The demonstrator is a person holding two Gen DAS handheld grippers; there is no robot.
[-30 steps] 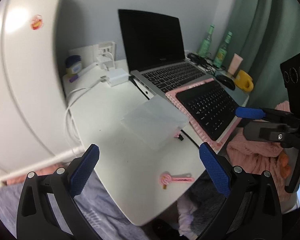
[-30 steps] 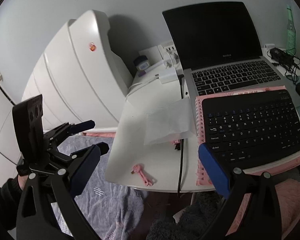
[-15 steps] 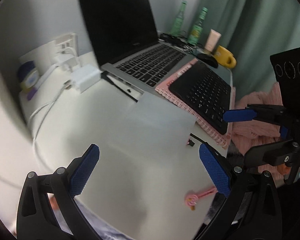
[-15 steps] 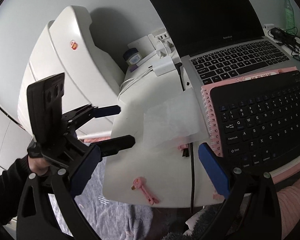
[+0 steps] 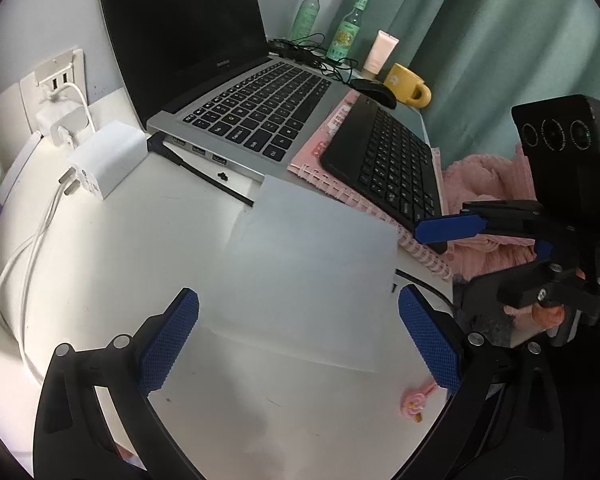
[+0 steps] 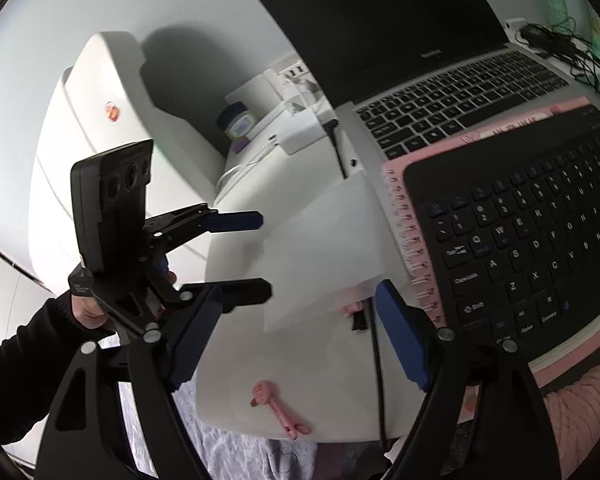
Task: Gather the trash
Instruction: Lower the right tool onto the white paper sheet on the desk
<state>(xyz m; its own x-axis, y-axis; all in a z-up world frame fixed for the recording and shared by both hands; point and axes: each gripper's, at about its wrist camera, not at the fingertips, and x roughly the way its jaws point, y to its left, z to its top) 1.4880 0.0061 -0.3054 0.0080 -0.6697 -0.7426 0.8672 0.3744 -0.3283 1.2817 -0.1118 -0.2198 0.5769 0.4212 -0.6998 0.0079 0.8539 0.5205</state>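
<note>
Left gripper (image 5: 298,336): jaws spread wide, nothing between the blue pads; it hangs over the near part of the white desk (image 5: 100,264), with the paper's near edge below the gap.
Right gripper (image 6: 300,336): jaws closing, pads not on anything; the near corner of the paper lies in the gap, untouched as far as the view shows.
Translucent paper sheet (image 5: 312,280): flat on the desk, middle of the bare area, its far corner by the laptop's front edge, its right side just beside the notebook spiral.
Pink hair clip (image 5: 416,402): near the desk's front edge, apart from the paper.
Black cable (image 6: 376,344): runs from the laptop side under the paper to the front edge.
Laptop (image 5: 236,92): open, screen dark, along the back edge.
Black keyboard (image 5: 384,160): on top of a pink spiral notebook (image 5: 320,144), right part of the desk.
White charger (image 5: 104,160): back-left corner, white cord trailing off the left edge.
Yellow mug (image 5: 406,84): back-right corner, beside two green bottles (image 5: 346,28).
Person's hand (image 6: 86,312): dark sleeve, holding the left gripper's handle.
</note>
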